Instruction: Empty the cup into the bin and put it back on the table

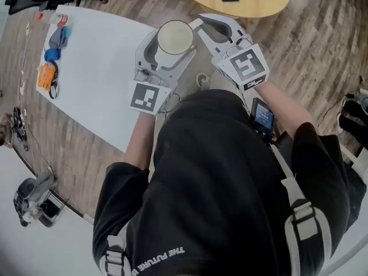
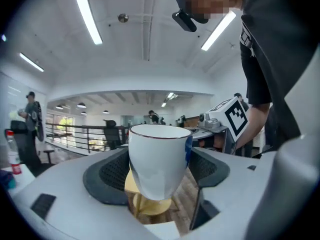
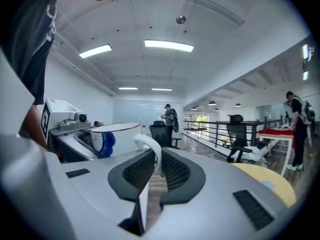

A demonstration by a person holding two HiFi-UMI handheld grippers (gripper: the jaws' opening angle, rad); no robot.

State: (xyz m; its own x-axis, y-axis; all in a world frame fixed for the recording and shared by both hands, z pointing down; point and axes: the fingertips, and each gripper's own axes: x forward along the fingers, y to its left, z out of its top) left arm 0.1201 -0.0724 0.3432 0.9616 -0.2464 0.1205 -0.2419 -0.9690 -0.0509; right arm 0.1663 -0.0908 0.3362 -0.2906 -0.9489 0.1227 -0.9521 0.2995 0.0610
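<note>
- Grip comes first: your left claw (image 1: pixel 171 48) is closed about the body of the white ceramic cup with a blue mark (image 1: pixel 175 36), one pad on each side. Your right claw (image 1: pixel 198 27) is pinched shut on the cup's white loop handle (image 3: pixel 150 146).
- Cup position: it is upright in the air in front of your chest, over the wooden plank floor (image 1: pixel 322 45) just beside the right edge of the white rectangular table (image 1: pixel 98 79). I cannot tell whether anything is in it.
- Bin: none shows in any view, so find it before you tip, and carry the cup level until you do.
- Pouring: let the left claw bear the weight and use the handle pinch to turn the cup. Glazed ceramic will probably slip on the pads, so tilt slowly and squeeze evenly.
- Table: the part nearest you is bare and should suit the put-down. Small blue and orange items (image 1: pixel 52 56) lie at its far left, and a round yellow table (image 1: pixel 253 4) stands beyond.
- Room: an open office with ceiling strip lights (image 2: pixel 89 17), a black railing (image 3: pixel 220 131) and swivel chairs, with a few people well off.
</note>
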